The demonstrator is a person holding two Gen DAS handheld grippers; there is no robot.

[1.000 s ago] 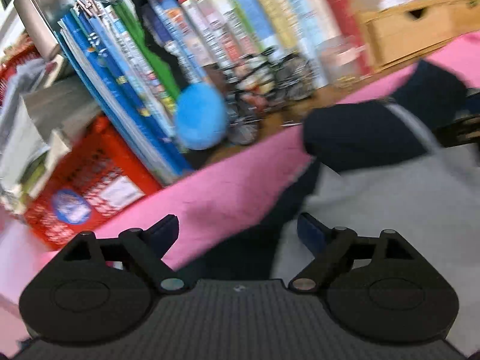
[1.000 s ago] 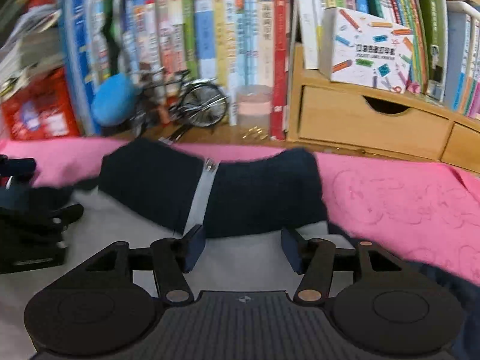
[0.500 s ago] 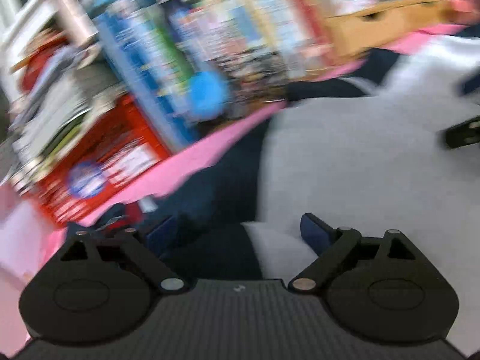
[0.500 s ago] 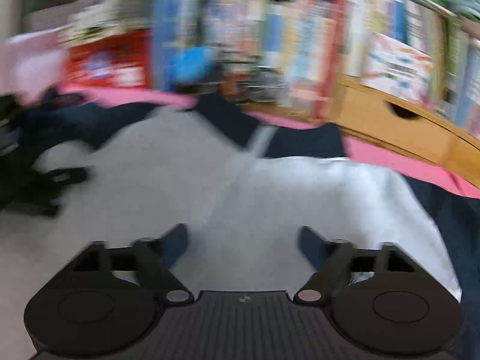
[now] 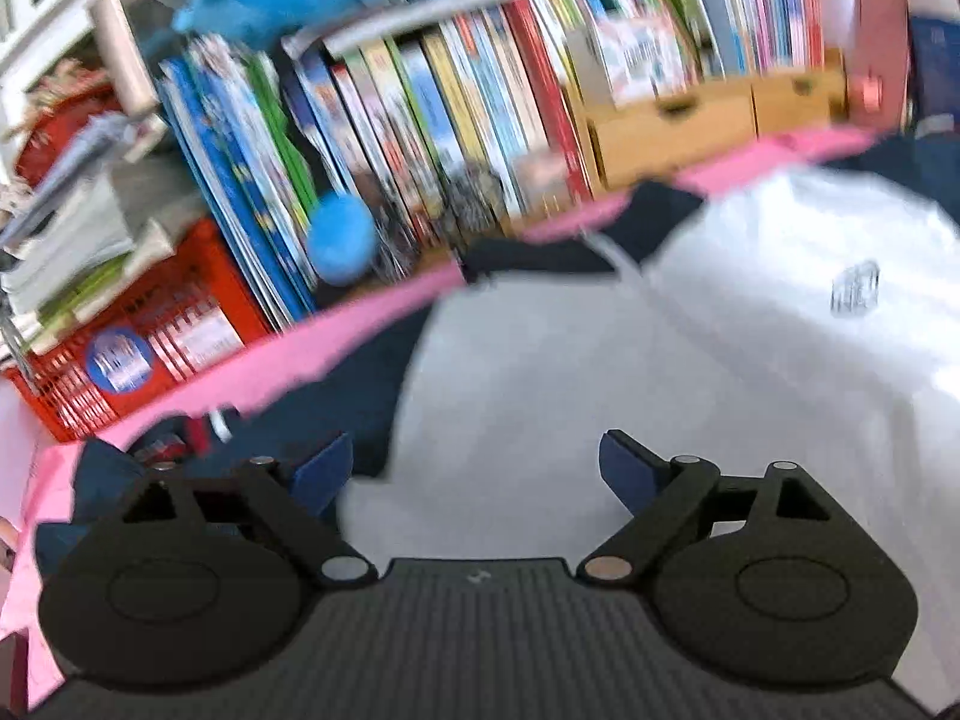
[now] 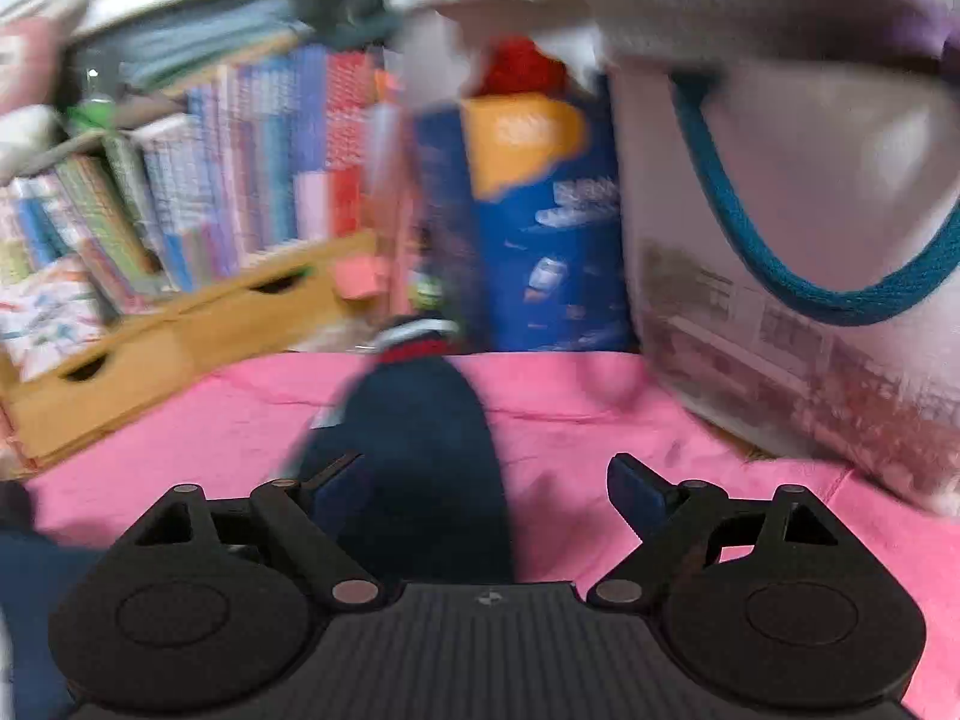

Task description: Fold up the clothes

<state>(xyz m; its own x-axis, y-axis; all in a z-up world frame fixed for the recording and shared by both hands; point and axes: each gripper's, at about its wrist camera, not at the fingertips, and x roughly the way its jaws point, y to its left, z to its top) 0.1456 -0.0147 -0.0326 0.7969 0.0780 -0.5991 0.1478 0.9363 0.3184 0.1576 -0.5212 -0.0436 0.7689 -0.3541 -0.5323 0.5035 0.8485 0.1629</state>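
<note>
On pink cloth [image 5: 252, 372], one jacket [image 5: 600, 372] (two-tone)

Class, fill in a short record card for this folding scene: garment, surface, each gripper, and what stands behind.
garment: grey and navy jacket, spread flat
surface: pink cloth
left gripper: open, over the jacket's grey part, holding nothing
right gripper: jaws opening, navy sleeve lying below them, not gripped
behind: books, wooden drawers, white bag
</note>
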